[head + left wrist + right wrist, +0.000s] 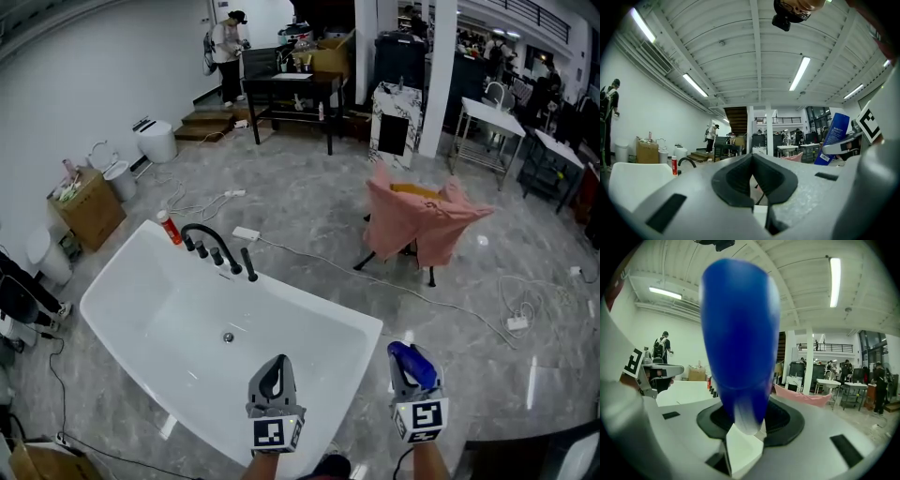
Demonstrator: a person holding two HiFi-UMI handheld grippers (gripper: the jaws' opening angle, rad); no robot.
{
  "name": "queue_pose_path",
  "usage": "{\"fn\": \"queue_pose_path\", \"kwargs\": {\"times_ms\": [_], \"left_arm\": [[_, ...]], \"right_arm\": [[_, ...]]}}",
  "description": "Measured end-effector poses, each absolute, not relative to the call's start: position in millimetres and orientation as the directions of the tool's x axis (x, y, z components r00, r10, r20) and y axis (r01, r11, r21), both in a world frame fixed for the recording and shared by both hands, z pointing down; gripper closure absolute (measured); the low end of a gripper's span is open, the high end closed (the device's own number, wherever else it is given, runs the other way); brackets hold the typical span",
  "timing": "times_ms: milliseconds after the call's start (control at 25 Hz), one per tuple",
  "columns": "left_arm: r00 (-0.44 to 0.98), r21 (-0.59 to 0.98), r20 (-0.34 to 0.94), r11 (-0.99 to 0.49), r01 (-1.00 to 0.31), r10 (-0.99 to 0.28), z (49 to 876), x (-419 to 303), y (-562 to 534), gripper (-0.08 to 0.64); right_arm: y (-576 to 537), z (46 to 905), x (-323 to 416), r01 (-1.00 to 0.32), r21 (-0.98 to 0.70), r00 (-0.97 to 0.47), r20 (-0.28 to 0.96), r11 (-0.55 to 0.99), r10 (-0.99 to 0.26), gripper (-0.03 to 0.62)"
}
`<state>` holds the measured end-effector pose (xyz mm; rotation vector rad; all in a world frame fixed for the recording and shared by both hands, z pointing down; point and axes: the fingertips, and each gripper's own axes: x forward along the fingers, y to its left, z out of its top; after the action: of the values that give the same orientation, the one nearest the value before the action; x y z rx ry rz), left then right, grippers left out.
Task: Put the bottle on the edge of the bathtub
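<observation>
While beside bathtub (314, 311), bottle (412, 362) in right gripper (416, 382)

Floor (309, 187): grey marbled tile. Centre right, chair draped in pink cloth (422, 220). White power strip (247, 233) just left of centre, its cable (412, 292) trailing toward lower right. Left edge, open cardboard box (89, 208); white bin (157, 141) above it. Upper left, a person (228, 52) standing beside a dark counter (295, 89). Upper right, white metal counter (492, 117).

Low in frame, the grey left gripper (274, 373) and right gripper (413, 367) bear black-and-white marker cubes (276, 432) (black-lined jaws).
</observation>
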<state>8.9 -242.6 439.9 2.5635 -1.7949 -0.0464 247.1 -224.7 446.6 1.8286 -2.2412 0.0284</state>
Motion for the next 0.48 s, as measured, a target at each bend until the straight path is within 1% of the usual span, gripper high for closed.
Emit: {"fn": "queue_pose_path", "kwargs": {"times_ms": [240,480], "left_arm": [[0.335,0.022,-0.033,-0.336,-0.942,-0.942,442.1,12.7,-287.8,0.555],[0.317,0.019,-0.037,-0.318,-0.948,-0.948,446.3,3.3,-301.7,0.555]], "right_arm": [[-272.3,446.2,250.5,-0.961,0.15,-0.198,0.208,0.231,-0.958,0.437],[-298.0,452.2,233.9,-0.95,0.151,-0.238,0.22,0.274,-0.946,0.437]]}}
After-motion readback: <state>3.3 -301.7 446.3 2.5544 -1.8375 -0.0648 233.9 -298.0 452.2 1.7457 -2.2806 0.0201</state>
